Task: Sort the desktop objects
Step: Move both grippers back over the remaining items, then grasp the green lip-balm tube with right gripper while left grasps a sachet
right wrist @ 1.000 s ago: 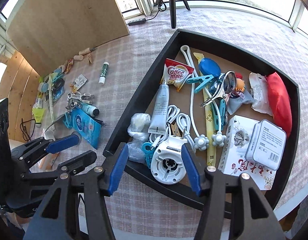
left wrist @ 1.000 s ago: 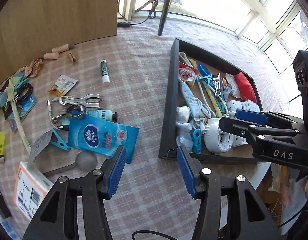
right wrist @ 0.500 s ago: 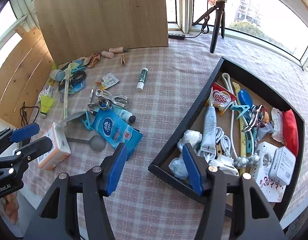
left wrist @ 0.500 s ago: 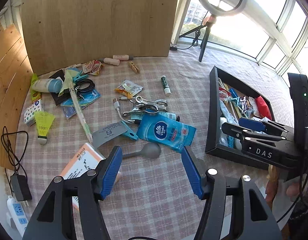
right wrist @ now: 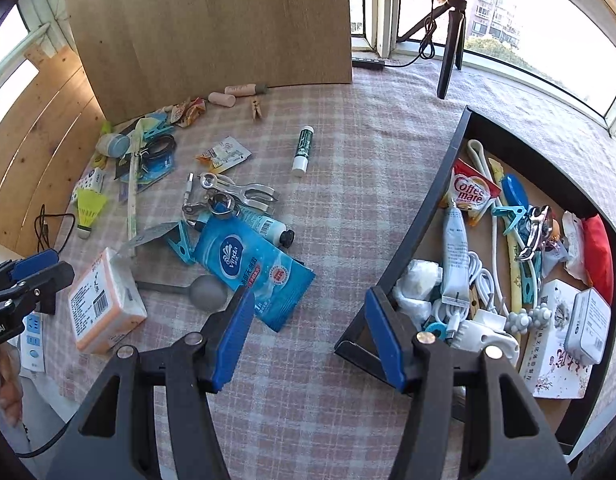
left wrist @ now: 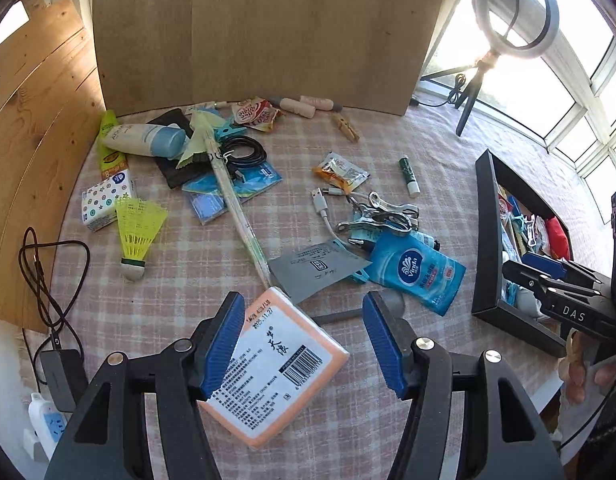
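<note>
The left tongs (left wrist: pixel 304 344) hang open over an orange tissue pack (left wrist: pixel 276 364) at the desk's (left wrist: pixel 188 280) near left corner, pads clear of it. The right tongs (right wrist: pixel 308 336) gape, empty, beside the tray (right wrist: pixel 440 200) at the right edge.

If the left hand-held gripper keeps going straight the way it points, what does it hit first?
Most likely the orange tissue pack, lying between the open jaws of the left hand-held gripper; depth is uncertain.
</note>
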Tool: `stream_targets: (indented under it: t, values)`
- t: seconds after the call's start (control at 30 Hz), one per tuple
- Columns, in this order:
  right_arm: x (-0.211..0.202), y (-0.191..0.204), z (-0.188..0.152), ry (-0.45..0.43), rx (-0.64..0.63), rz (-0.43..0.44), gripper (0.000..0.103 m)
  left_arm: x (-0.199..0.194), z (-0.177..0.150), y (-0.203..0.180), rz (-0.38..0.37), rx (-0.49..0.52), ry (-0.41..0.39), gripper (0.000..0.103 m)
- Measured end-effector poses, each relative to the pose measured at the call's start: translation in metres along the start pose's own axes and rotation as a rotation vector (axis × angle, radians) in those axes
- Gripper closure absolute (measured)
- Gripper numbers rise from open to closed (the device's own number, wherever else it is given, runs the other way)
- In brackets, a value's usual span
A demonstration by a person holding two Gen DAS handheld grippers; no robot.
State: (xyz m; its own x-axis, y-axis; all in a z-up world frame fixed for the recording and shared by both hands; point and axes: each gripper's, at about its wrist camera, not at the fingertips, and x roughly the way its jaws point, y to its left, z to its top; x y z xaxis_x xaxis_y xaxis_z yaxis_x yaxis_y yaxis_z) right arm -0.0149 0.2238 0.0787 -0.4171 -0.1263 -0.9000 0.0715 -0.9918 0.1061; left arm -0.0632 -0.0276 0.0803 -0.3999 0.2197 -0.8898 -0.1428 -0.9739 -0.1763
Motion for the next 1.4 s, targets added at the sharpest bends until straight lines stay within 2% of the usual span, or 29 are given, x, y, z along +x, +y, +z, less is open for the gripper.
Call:
stream_targets:
  t: [0.13,0.27,0.43,0.53,0.7,0.8,0.83,0.97,1.07,1.1,1.13,1.17,1.2,1.3,1.4]
  values:
    - [0.000,-0.002,0.024,-0.002,-0.010,-0.003,0.047,0.015,0.024,0.015,0.021,-0.017,0.031,0.049]
    - [0.011,-0.001,0.056,0.030,-0.022,0.011,0.048,0.039,0.047,0.015,-0.016,-0.044,0.092,0.060]
    - [0.038,0.007,0.097,0.076,-0.051,0.025,0.061,0.068,0.077,0.002,-0.038,-0.058,0.139,0.063]
    - [0.059,0.009,0.117,0.107,-0.051,0.021,0.066,0.087,0.094,-0.011,-0.020,-0.040,0.159,0.068]
    - [0.106,0.003,0.143,0.191,-0.013,0.035,0.068,0.130,0.128,-0.027,-0.027,-0.010,0.220,0.068]
    - [0.133,0.004,0.152,0.227,-0.009,0.021,0.068,0.155,0.142,-0.035,-0.007,0.027,0.251,0.062]
    - [0.141,0.005,0.155,0.238,-0.011,0.017,0.068,0.164,0.146,-0.036,0.003,0.033,0.265,0.058]
    - [0.162,0.007,0.160,0.268,-0.014,0.009,0.068,0.188,0.151,-0.038,0.010,0.041,0.303,0.056]
    - [0.170,0.010,0.161,0.284,-0.025,0.010,0.068,0.198,0.149,-0.043,0.016,0.068,0.321,0.059]
    - [0.172,0.011,0.161,0.287,-0.030,0.006,0.068,0.197,0.149,-0.046,0.029,0.081,0.306,0.061]
    - [0.174,0.011,0.162,0.290,-0.032,0.005,0.068,0.197,0.149,-0.048,0.030,0.087,0.306,0.069]
    - [0.176,0.011,0.162,0.292,-0.033,0.004,0.069,0.197,0.148,-0.050,0.033,0.093,0.305,0.071]
    - [0.177,0.012,0.162,0.295,-0.033,0.003,0.071,0.197,0.148,-0.051,0.029,0.097,0.305,0.079]
    - [0.177,0.013,0.161,0.288,-0.046,-0.011,0.075,0.196,0.144,-0.058,0.031,0.113,0.289,0.083]
    - [0.176,0.021,0.156,0.278,-0.097,-0.039,0.085,0.195,0.140,-0.065,0.031,0.124,0.272,0.089]
